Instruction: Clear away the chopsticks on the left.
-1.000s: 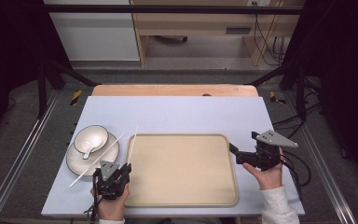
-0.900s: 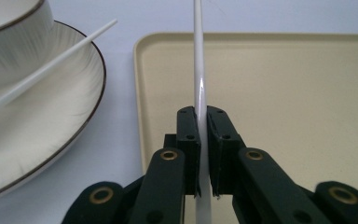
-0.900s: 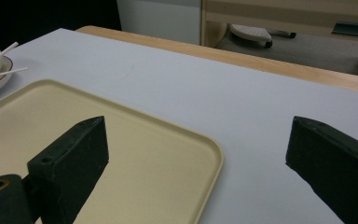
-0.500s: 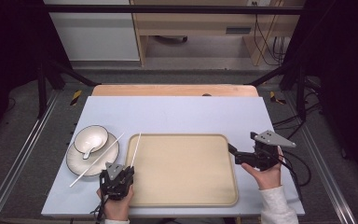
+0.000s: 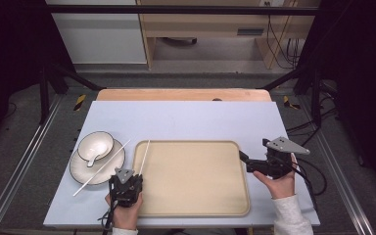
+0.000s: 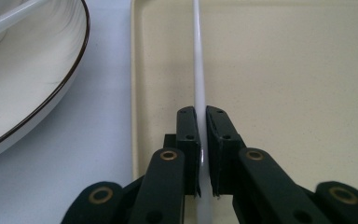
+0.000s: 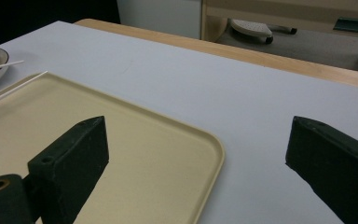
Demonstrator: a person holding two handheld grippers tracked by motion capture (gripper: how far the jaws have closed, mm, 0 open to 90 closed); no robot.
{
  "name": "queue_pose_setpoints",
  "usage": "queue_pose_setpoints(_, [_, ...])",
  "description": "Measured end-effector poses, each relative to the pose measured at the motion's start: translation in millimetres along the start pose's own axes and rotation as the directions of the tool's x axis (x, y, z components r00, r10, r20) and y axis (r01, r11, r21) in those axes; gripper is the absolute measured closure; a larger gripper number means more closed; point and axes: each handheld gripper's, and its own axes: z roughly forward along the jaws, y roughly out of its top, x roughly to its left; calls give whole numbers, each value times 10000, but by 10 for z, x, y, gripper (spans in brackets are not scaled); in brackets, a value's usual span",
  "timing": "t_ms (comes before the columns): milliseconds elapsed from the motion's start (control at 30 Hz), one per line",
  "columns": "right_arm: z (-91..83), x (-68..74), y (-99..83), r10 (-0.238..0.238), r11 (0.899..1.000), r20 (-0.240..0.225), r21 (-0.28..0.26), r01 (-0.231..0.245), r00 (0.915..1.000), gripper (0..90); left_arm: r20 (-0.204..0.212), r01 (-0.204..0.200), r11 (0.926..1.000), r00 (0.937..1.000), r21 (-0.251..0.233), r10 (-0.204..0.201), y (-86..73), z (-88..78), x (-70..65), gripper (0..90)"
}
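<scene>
Moved: left gripper (image 5: 126,186) has drawn back toward the person, pulling its chopstick (image 5: 144,157) onto the tray (image 5: 196,205).
Left jaws: clamped on that chopstick.
Right gripper (image 5: 247,161): jaws wide, at the tray's right edge.
Second chopstick (image 5: 101,168): across the plate (image 5: 81,170) and bowl (image 5: 96,145).

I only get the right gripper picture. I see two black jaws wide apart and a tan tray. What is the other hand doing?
Observer: The left gripper sits at the tray's left edge, shut on a white chopstick.
Operator: Is there another chopstick?
Observer: Yes, a second chopstick lies slanted across the plate, left of the tray.
Operator: Is anything in the bowl?
Observer: The bowl stands on that plate with a white spoon in it.
Operator: Where is my gripper?
Observer: The right gripper is open at the tray's right edge.
</scene>
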Motion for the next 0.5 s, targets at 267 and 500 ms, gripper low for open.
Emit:
queue_pose_setpoints(267, [7,1,-2,-37,10000,8,34,37,10000,62,-180,-117,9998,9998,133,119,8,11,-16,829])
queue_pose_setpoints(500, [-5,-5,1,-45,10000,18,15,45,10000,62,-89,-145,9999,9999,5,145,18,-3,-12,793])
